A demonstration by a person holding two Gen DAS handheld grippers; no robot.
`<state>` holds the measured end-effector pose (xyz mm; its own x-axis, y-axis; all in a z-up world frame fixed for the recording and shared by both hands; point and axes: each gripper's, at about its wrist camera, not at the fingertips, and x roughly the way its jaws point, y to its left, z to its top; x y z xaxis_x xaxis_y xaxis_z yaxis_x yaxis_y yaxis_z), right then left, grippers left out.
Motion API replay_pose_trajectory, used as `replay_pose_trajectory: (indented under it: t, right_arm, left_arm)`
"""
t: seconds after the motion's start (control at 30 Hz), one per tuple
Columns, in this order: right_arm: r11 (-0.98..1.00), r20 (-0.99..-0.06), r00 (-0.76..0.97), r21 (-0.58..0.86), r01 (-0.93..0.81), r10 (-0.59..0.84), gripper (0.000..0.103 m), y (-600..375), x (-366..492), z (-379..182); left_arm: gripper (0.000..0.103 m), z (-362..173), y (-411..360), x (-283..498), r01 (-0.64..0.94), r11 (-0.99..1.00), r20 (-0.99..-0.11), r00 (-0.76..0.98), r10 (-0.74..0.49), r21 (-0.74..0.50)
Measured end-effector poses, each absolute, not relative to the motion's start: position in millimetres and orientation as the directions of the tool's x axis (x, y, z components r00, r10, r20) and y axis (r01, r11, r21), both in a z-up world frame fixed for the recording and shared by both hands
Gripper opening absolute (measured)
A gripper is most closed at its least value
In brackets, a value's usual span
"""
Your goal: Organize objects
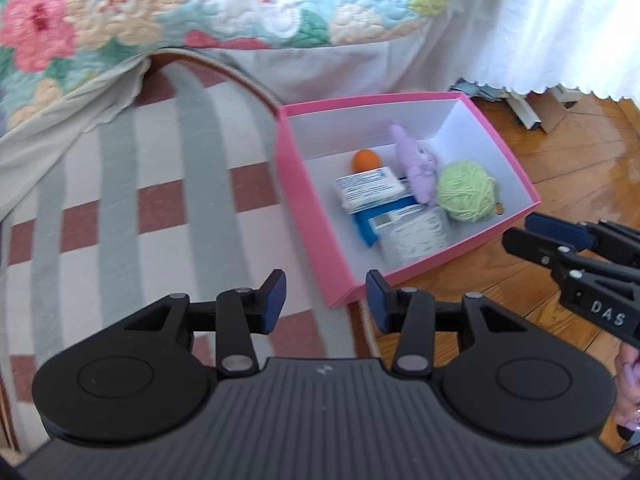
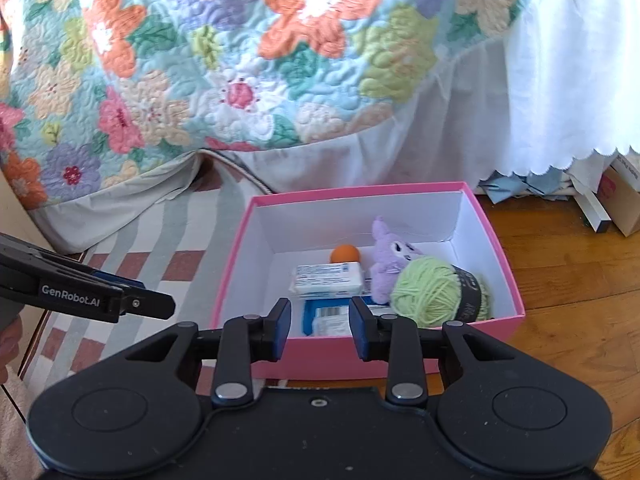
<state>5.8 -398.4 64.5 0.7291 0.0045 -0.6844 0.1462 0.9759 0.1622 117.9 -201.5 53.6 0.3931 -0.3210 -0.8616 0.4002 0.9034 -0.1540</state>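
An open pink box [image 1: 304,184] [image 2: 232,268] sits on the floor, half on a rug. Inside it lie an orange ball [image 1: 365,160] [image 2: 345,255], a purple plush toy [image 1: 416,160] [image 2: 390,260], a green yarn ball [image 1: 466,190] [image 2: 432,292], a white medicine pack [image 1: 370,188] [image 2: 328,278] and a blue-and-white pack [image 1: 400,228] [image 2: 328,318]. My left gripper [image 1: 326,300] hovers above the box's near left corner, open and empty; it enters the right wrist view [image 2: 160,304] from the left. My right gripper [image 2: 320,328] is above the box's near wall, its pads apart with nothing between them.
A striped rug [image 1: 160,200] [image 2: 132,248] lies left of the box and wooden floor [image 1: 580,152] [image 2: 560,280] to its right. Behind stands a bed with a floral quilt [image 1: 200,8] [image 2: 240,60] and a white skirt [image 1: 540,32]. Cartons [image 2: 616,200] lie under the bed.
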Motion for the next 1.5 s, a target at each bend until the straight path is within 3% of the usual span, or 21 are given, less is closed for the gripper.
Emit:
replay_pose_trajectory:
  t: [0.4, 1.0, 1.1, 1.17, 1.37, 1.5]
  right_arm:
    - [0.988, -0.694, 0.719, 0.135, 0.075, 0.04, 0.039, -346, 3, 95]
    - [0.995, -0.718, 0.693, 0.097, 0.001, 0.069, 0.054, -277, 0, 109]
    - [0.995, -0.715, 0.696, 0.095, 0.006, 0.064, 0.065, -272, 0, 112]
    - [0.996, -0.717, 0.695, 0.083, 0.016, 0.049, 0.078, -270, 0, 111]
    - [0.998, -0.732, 0.681, 0.045, 0.043, 0.003, 0.094, -265, 5, 107]
    - [0.998, -0.732, 0.681, 0.032, 0.054, -0.013, 0.096, -262, 7, 105]
  left_arm:
    - [0.054, 77, -128, 80, 0.281, 0.95, -0.852, 0.457, -0.255, -0.134]
    - [0.063, 83, -64, 48, 0.19, 0.974, -0.847, 0.493, -0.201, -0.121]
    - [0.065, 83, -59, 48, 0.185, 0.976, -0.843, 0.502, -0.193, -0.113]
    - [0.067, 82, -56, 49, 0.176, 0.979, -0.842, 0.509, -0.182, -0.105]
    - [0.069, 71, -48, 56, 0.147, 0.986, -0.856, 0.496, -0.147, -0.084]
    - [0.074, 65, -44, 58, 0.135, 0.988, -0.863, 0.487, -0.131, -0.074]
